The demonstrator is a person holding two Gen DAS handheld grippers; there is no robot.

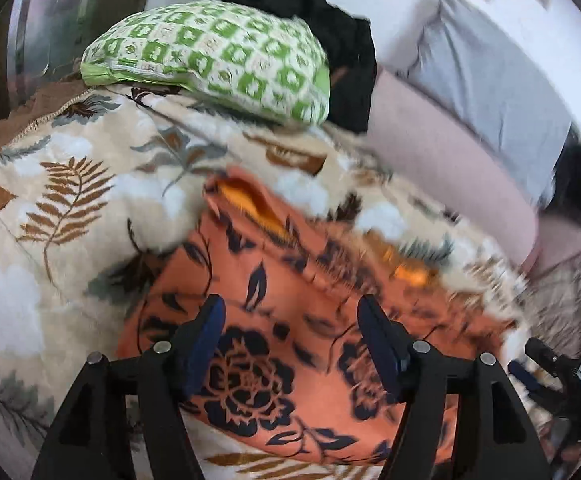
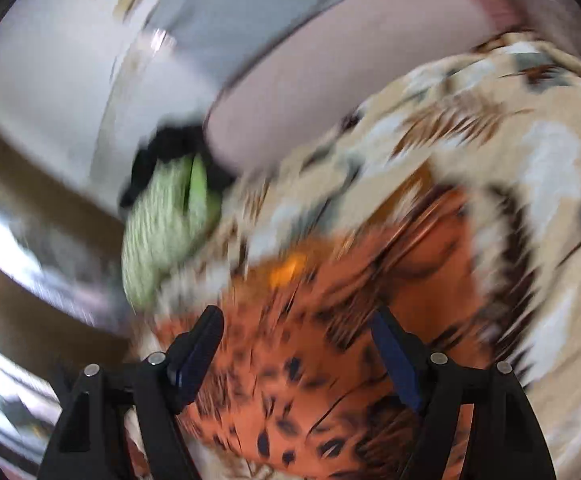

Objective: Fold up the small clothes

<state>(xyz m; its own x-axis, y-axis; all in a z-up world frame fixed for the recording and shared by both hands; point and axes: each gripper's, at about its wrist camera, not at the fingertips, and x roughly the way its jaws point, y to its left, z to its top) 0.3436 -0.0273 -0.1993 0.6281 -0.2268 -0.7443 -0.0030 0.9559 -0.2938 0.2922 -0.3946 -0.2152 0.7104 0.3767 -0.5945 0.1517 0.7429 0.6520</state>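
An orange garment [image 1: 274, 264] with a black flower print lies partly folded on a cream blanket [image 1: 70, 184] with a fern print. Its brighter orange inside shows at an opening along the far edge. My left gripper [image 1: 290, 304] hovers over the near part of the garment, jaws open, blue pads apart with nothing pinched. In the blurred right wrist view, my right gripper [image 2: 298, 316] is also open over the same orange garment [image 2: 330, 300], which spreads across the blanket [image 2: 530, 140]. Whether either gripper's fingers touch the cloth is unclear.
A green-and-white patterned pillow [image 1: 218, 60] lies at the far end of the blanket, with a heap of black cloth [image 1: 342, 40] behind it. A pink padded edge [image 1: 442, 160] and a grey cushion [image 1: 490, 80] run along the right. Black hardware [image 1: 562, 372] shows at the lower right.
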